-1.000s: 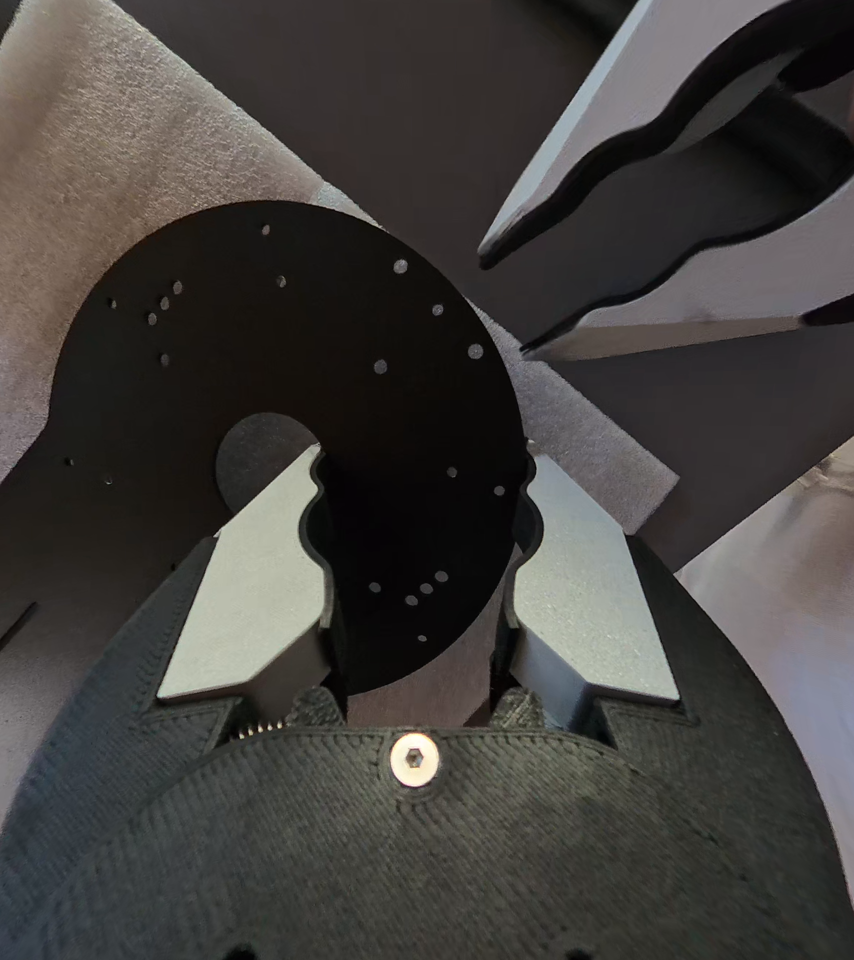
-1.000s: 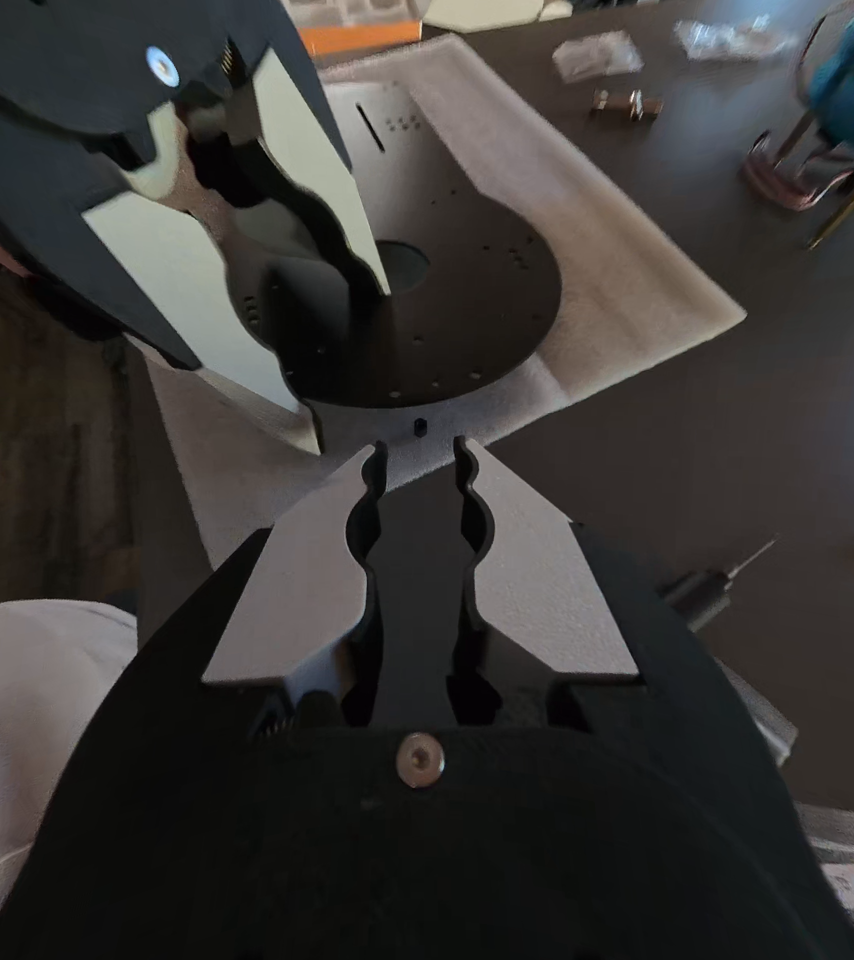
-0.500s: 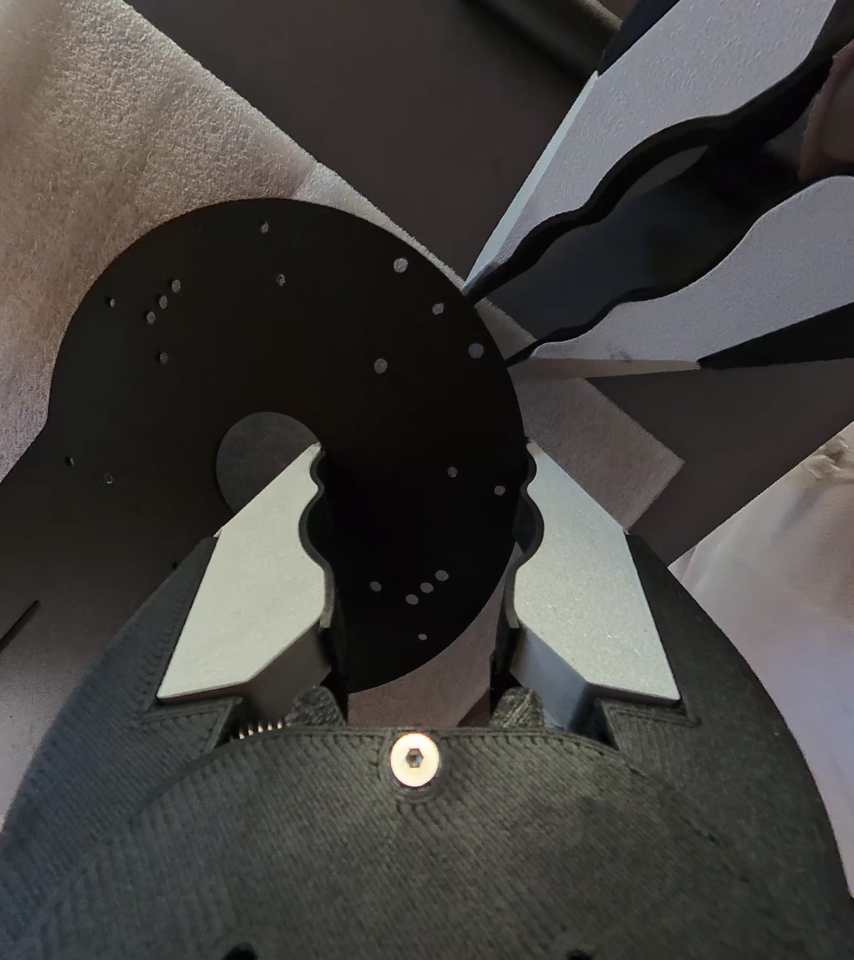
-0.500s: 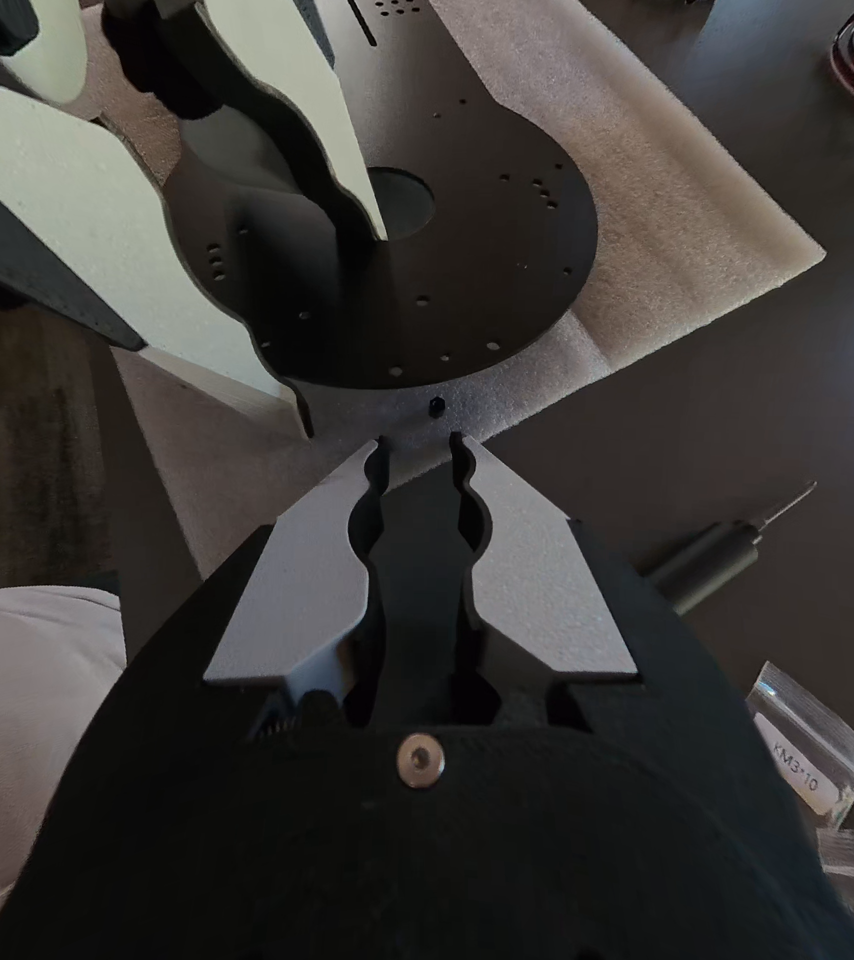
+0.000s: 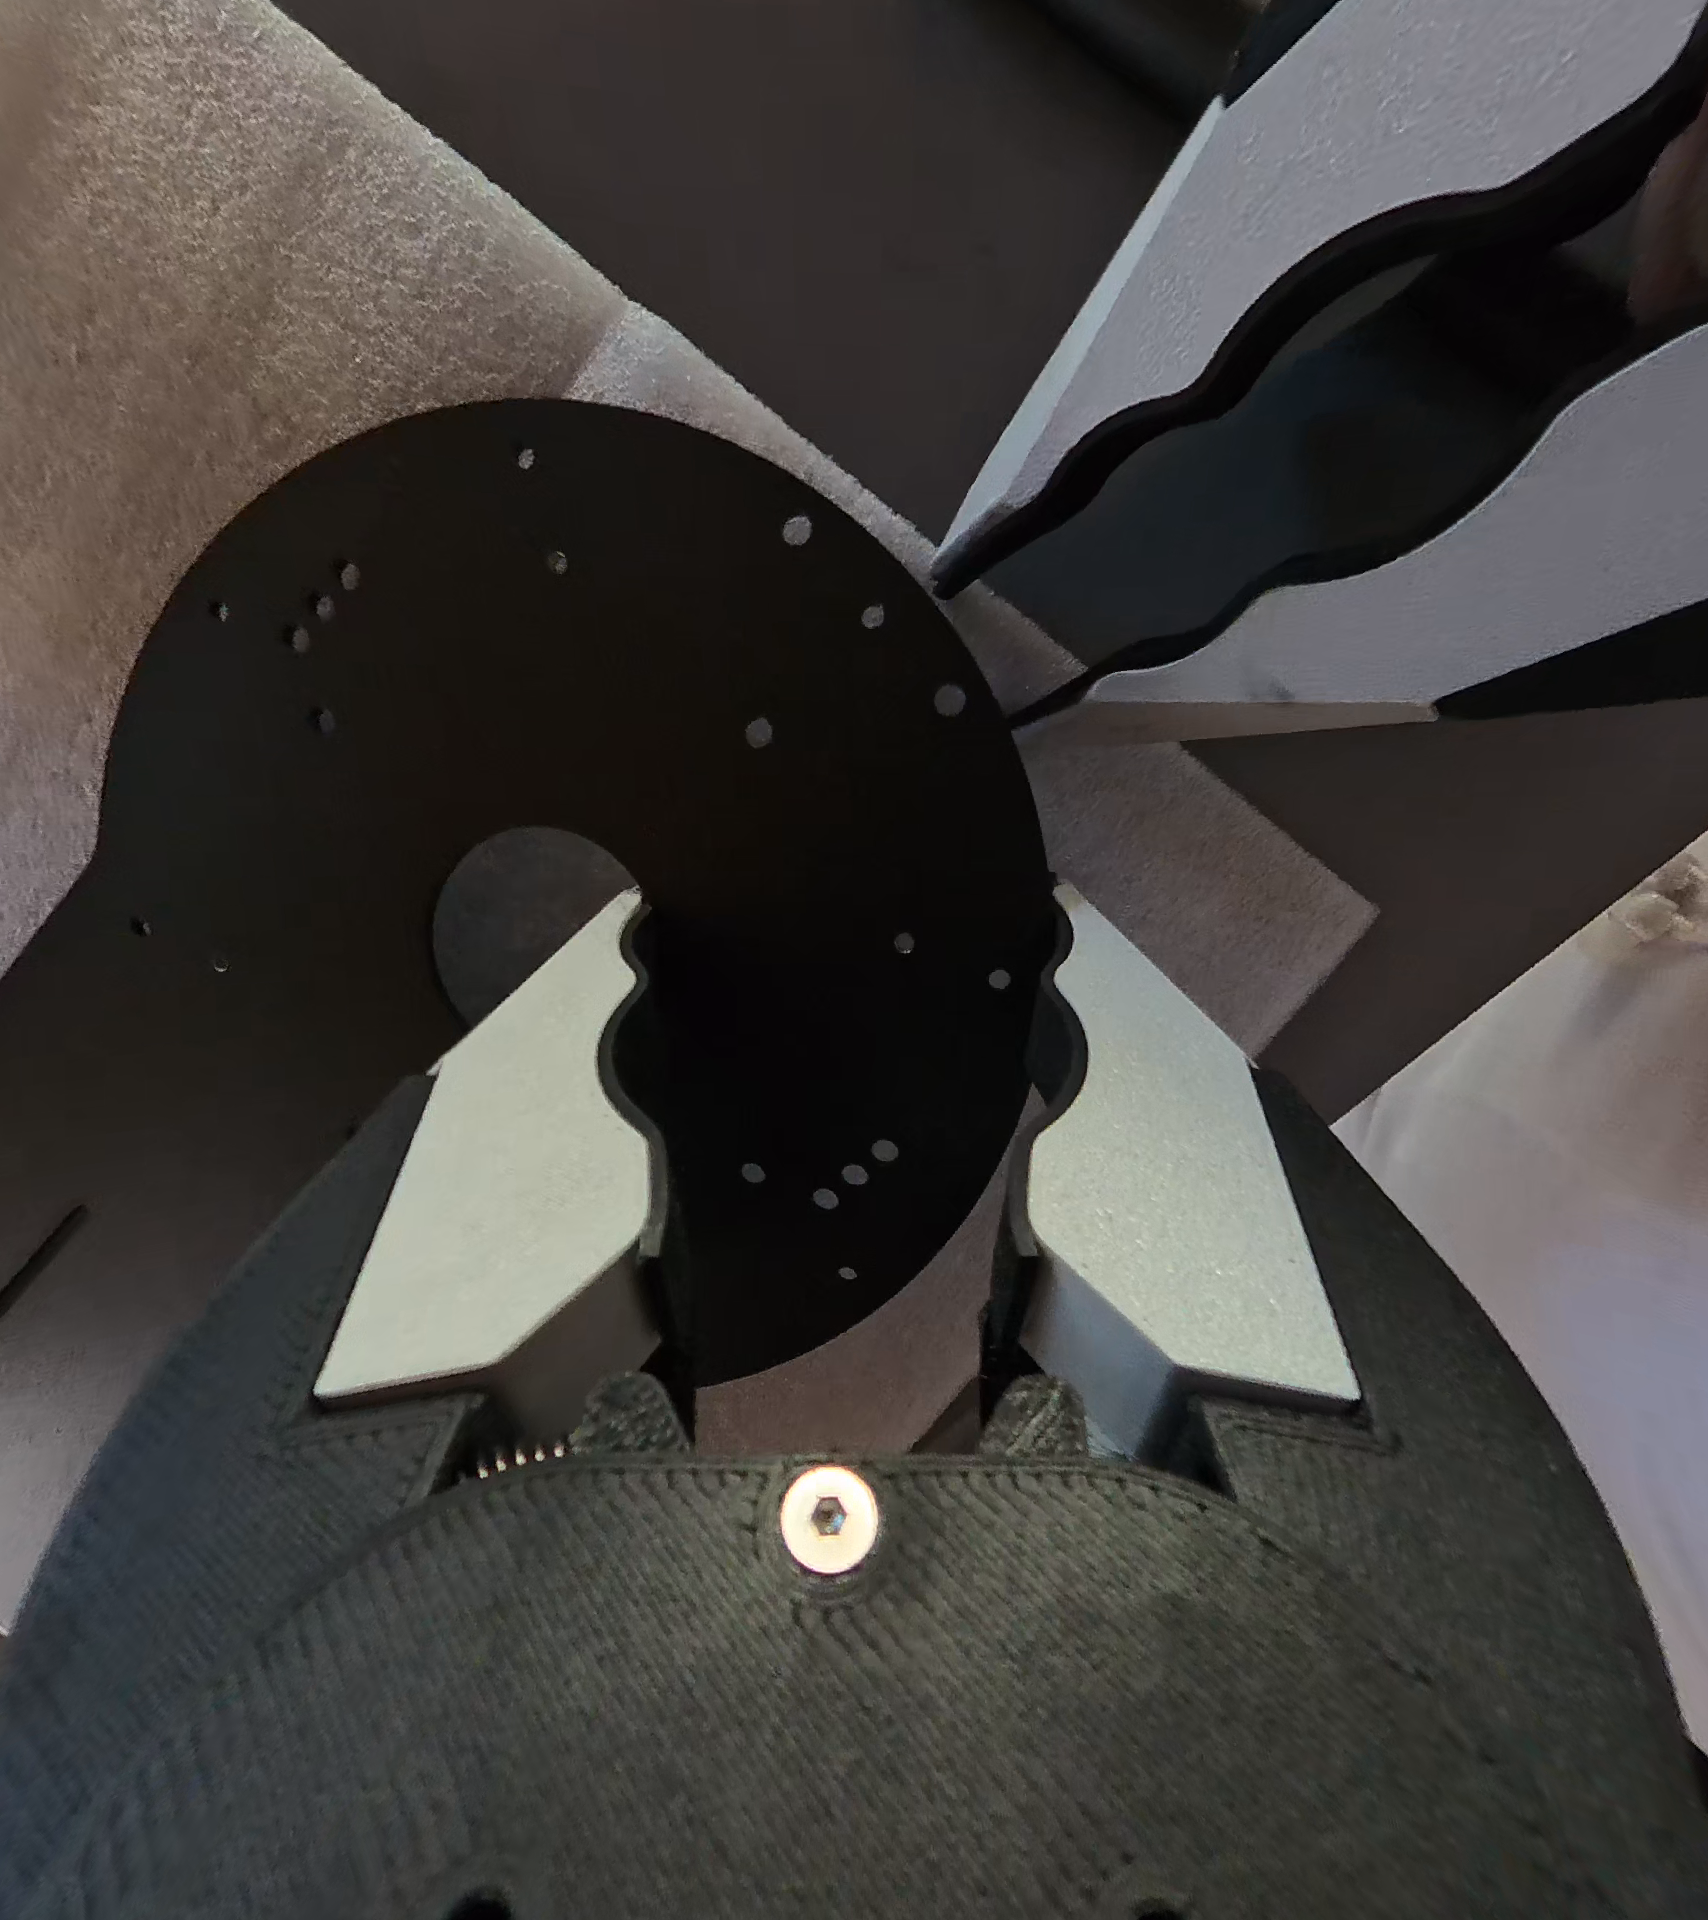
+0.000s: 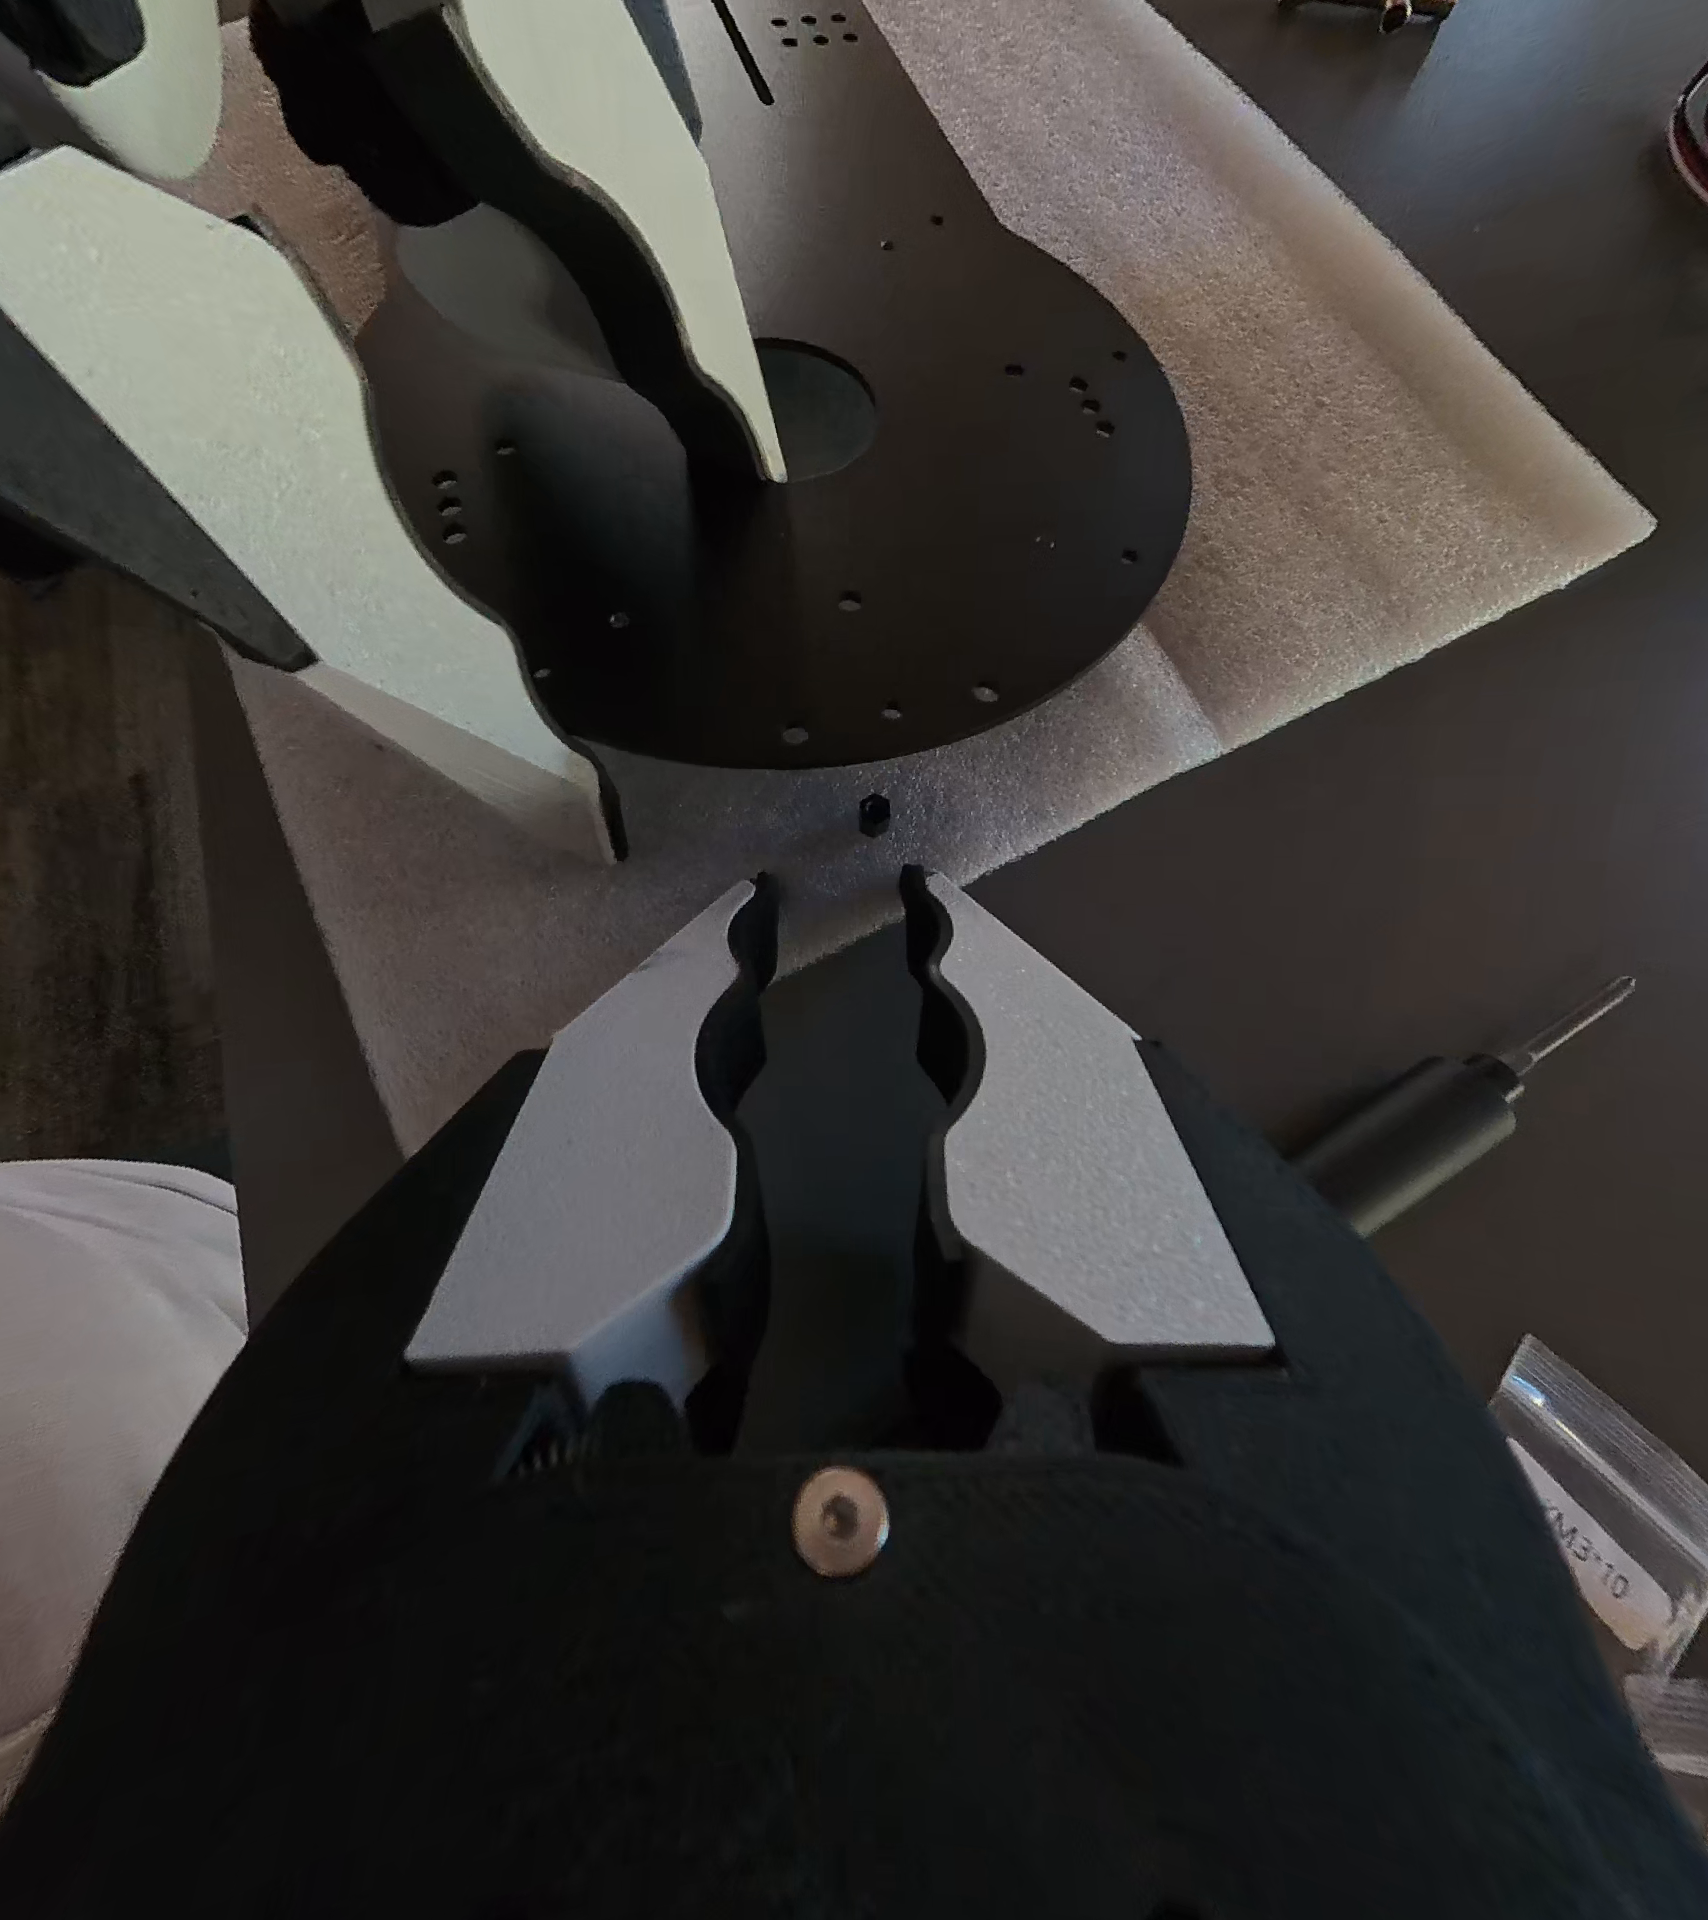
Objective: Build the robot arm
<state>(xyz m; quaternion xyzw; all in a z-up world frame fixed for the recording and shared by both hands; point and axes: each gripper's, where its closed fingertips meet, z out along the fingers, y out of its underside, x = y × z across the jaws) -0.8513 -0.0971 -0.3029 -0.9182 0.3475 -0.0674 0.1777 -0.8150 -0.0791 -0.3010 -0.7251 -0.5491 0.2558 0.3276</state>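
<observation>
Grey-fingered, my left tool gapes wide over 1 black perforated plate, gripping nothing. My right tool stands part-open and empty, just short of 1 small black nut lying on 1 white foam sheet. Farther right, 1 dark screwdriver and 2 clear bags rest on the tabletop.
</observation>
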